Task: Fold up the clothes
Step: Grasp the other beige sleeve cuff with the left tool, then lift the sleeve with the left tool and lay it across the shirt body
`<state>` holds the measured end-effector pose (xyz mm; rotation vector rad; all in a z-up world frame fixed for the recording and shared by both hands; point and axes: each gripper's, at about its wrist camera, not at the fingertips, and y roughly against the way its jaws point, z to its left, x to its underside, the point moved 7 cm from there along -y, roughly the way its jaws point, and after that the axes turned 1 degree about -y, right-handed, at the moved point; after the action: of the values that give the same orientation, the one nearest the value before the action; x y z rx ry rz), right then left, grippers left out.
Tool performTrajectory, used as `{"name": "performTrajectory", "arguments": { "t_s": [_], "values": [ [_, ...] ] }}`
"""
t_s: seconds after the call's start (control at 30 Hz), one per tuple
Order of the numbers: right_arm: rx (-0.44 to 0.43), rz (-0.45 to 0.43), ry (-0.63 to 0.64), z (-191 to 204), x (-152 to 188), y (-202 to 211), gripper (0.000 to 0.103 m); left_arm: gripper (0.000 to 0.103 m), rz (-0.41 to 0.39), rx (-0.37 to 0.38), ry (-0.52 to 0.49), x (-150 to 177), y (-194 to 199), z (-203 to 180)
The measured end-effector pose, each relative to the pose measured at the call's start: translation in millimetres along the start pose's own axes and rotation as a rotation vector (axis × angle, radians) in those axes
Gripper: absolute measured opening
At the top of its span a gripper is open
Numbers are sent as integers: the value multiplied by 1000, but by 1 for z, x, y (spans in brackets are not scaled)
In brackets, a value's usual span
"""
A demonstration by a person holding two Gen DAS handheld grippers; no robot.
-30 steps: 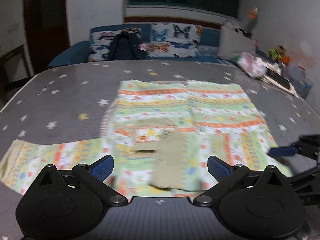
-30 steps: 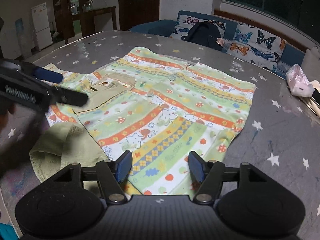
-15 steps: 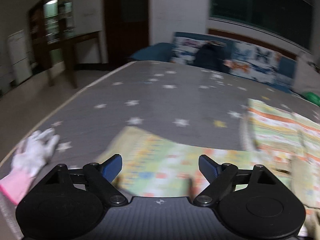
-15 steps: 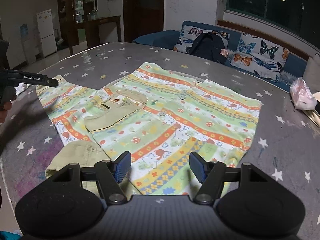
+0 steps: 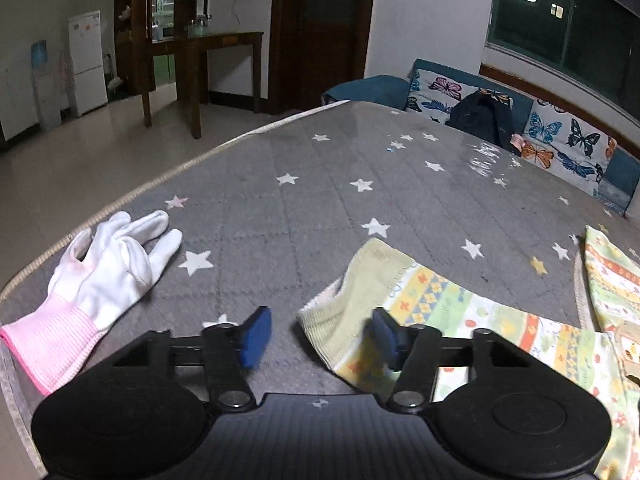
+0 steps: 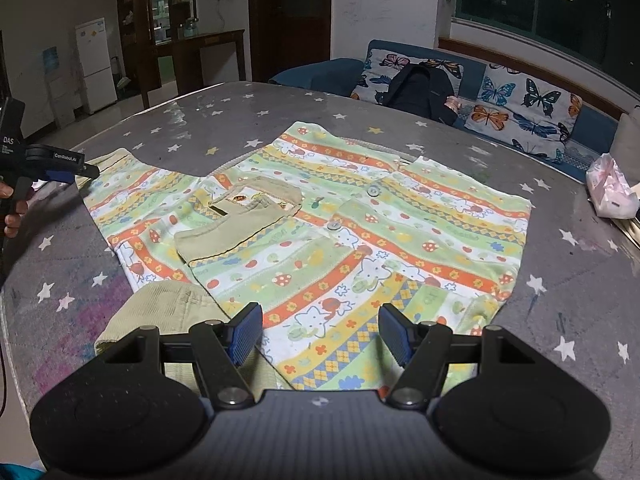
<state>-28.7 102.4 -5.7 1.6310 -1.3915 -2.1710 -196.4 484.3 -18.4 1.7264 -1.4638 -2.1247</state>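
- A white glove (image 5: 108, 264) lies at the left edge of the table (image 5: 320, 200).
- The left gripper (image 5: 318, 334) is wide open around the sleeve cuff (image 5: 344, 312), holding nothing.
- The shirt (image 6: 320, 232) lies flat on the table.
- The right gripper (image 6: 320, 334) is wide open and empty over its lower edge.

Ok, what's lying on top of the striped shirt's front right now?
A khaki collar piece lies folded over the striped shirt, beside two buttons. Whatever shirt fabric sits beneath that khaki piece is covered. Both grippers are open, holding nothing.
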Motion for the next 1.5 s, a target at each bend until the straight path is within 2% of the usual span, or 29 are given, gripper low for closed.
{"name": "performTrajectory", "arguments": {
  "t_s": [0.13, 0.17, 0.2, 0.27, 0.37, 0.6, 0.8, 0.9, 1.0, 1.1, 1.33, 1.43, 1.5],
  "values": [
    [4, 0, -3, -2, 1, 1, 66, 19, -2, 56, 32, -2, -1, -3],
    [4, -3, -5, -2, 1, 1, 66, 13, 3, 75, 42, -2, -1, -5],
    [4, -6, -7, -2, 1, 2, 66, 13, 5, 87, 50, -2, 1, -7],
    [4, -13, -10, -2, 0, 4, 66, 12, -5, 117, 52, -4, 9, -15],
    [3, -21, -16, -4, 0, 7, 66, 12, -32, 203, 41, -10, 33, -37],
    [4, -45, -45, -13, 0, 16, 66, 11, -76, 492, -21, -23, 103, -123],
    [13, -69, -72, -25, 3, 26, 66, 11, -40, 730, -92, -18, 143, -208],
    [19, -81, -93, -34, 5, 32, 66, 11, -16, 809, -135, -7, 154, -246],
    [26, -91, -114, -43, 8, 38, 65, 11, 24, 873, -194, 10, 160, -278],
    [36, -99, -135, -51, 12, 42, 65, 11, 64, 905, -248, 30, 160, -299],
    [64, -106, -173, -66, 16, 47, 65, 14, 158, 912, -358, 74, 141, -323],
    [76, -110, -178, -69, 14, 48, 65, 19, 193, 928, -383, 87, 134, -328],
    [84, -114, -183, -71, 11, 49, 65, 33, 202, 936, -390, 90, 132, -325]
  ]
}}
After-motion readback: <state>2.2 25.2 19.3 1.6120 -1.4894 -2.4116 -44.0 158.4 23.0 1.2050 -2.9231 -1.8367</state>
